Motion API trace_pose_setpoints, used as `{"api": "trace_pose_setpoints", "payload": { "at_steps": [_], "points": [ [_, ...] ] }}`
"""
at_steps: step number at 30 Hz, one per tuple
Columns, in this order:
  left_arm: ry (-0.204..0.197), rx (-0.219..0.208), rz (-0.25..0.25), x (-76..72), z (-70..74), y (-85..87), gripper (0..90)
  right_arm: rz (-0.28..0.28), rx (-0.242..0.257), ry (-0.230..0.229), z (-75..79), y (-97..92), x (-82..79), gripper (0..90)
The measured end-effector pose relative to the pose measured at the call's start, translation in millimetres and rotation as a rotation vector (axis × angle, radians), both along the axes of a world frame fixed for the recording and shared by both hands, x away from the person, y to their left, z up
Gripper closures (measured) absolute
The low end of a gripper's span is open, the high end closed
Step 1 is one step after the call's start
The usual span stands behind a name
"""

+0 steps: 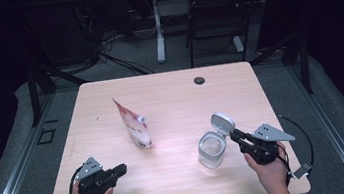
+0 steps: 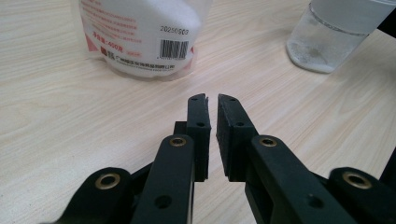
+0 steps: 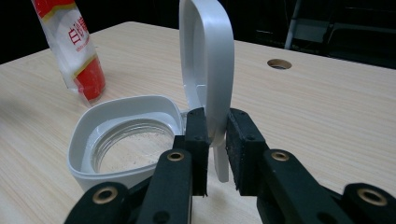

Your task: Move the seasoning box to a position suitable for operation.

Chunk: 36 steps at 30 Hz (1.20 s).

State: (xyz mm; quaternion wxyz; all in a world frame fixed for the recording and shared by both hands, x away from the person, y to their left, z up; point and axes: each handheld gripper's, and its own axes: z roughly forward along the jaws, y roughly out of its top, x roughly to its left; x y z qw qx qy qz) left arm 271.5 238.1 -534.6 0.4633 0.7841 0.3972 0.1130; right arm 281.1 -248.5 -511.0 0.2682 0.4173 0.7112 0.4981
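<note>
A clear glass jar (image 1: 211, 151) with a white collar stands at the table's front right, its white flip lid (image 1: 222, 123) raised upright. My right gripper (image 1: 234, 135) is shut on that lid (image 3: 205, 51), pads on both faces near the hinge (image 3: 215, 114); the jar mouth (image 3: 93, 121) lies open below with a thin dusting of white grains inside. A red-and-white spouted pouch (image 1: 135, 127) stands mid-table, also seen as the pouch (image 3: 74, 51). My left gripper (image 1: 121, 169) rests low at the front left, jaws almost together with nothing between them (image 2: 212, 98), facing the pouch base (image 2: 140, 37) and the jar (image 2: 327, 37).
A cable hole (image 1: 199, 80) sits near the table's far edge. Beyond the table stand a black chair (image 1: 214, 10) and a desk leg (image 1: 159, 38). Bare wood lies between the pouch and the left gripper.
</note>
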Motion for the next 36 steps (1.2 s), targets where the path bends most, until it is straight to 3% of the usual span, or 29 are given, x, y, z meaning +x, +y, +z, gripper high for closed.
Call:
{"api": "trace_pose_setpoints", "payload": {
  "at_steps": [15,23,36],
  "points": [
    [-0.011,0.005,0.012,2.2,0.5,1.8,79.2,-0.002,-0.011,0.02,-0.2,-2.3,-15.0,72.7],
    [-0.019,0.001,0.012,3.8,0.7,0.7,77.4,-0.01,-0.035,0.003,3.7,-2.0,-26.9,69.5],
    [-0.008,-0.006,0.03,5.9,-1.1,3.3,73.9,0.014,-0.03,-0.012,4.6,1.0,-29.5,65.1]
  ]
}}
